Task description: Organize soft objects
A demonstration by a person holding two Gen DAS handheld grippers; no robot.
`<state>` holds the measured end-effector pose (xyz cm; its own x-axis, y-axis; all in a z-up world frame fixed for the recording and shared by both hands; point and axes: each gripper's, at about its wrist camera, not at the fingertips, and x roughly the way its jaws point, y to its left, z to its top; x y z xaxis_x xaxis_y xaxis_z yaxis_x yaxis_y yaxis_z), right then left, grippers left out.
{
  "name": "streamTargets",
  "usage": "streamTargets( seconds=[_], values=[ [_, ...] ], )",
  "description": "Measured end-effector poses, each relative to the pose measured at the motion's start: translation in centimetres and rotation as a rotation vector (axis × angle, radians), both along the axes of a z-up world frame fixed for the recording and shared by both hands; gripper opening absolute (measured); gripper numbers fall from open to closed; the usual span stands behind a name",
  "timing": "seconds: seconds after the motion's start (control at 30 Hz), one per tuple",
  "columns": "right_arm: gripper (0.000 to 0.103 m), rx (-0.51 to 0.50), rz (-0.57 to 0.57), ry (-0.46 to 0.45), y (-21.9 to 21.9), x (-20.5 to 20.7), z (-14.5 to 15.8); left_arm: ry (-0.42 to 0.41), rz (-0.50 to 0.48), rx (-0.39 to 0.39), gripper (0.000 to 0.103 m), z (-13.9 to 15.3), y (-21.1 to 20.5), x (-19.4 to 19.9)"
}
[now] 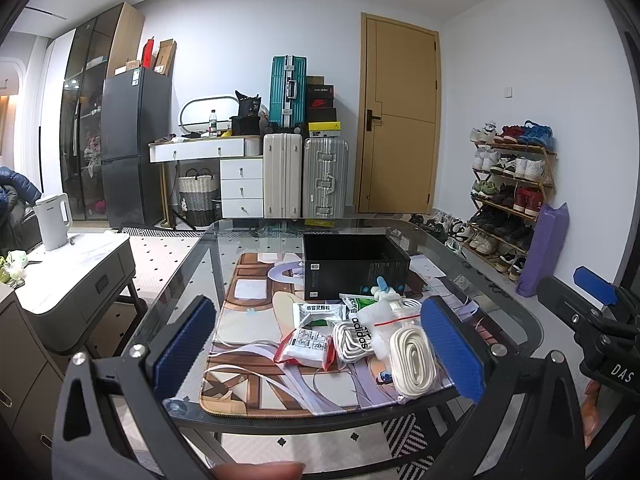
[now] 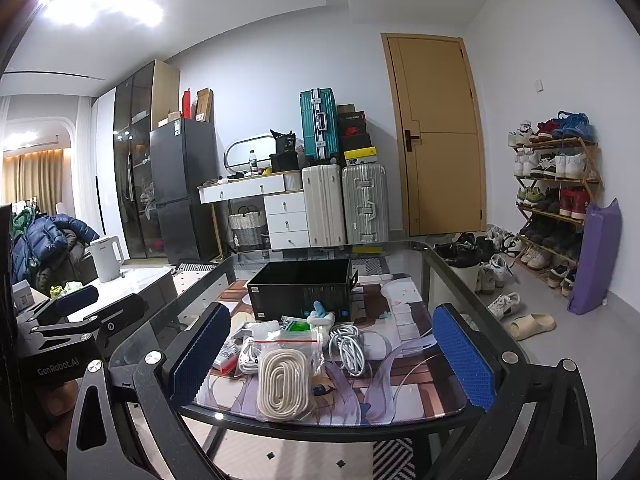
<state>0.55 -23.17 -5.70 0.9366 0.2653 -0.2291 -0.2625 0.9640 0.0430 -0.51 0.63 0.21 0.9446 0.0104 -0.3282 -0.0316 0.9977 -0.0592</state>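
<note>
Rope coil [image 2: 283, 384] | ahead, between right tool [image 2: 332, 356] pads | both tools wide apart, empty

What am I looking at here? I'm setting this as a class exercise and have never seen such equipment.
A person holds two hand-held grippers, each with blue-padded fingers and its own fisheye camera. One picture looks along the left gripper, the other along the right gripper. Both are open and hold nothing. Ahead stands a glass-topped table with a printed mat. On it lie a coiled cream rope in a clear bag, a coiled white cable, small packets and an open black box.
</note>
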Motion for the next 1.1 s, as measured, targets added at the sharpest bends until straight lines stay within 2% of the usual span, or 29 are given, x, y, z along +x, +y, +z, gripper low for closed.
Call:
streamTargets(
  seconds=[1.1],
  values=[
    [0.103,0.002,-0.001,0.004,0.07,0.12,-0.21,0.002,-0.001,-0.003,0.103,0.07,0.02,-0.01]
  ],
)
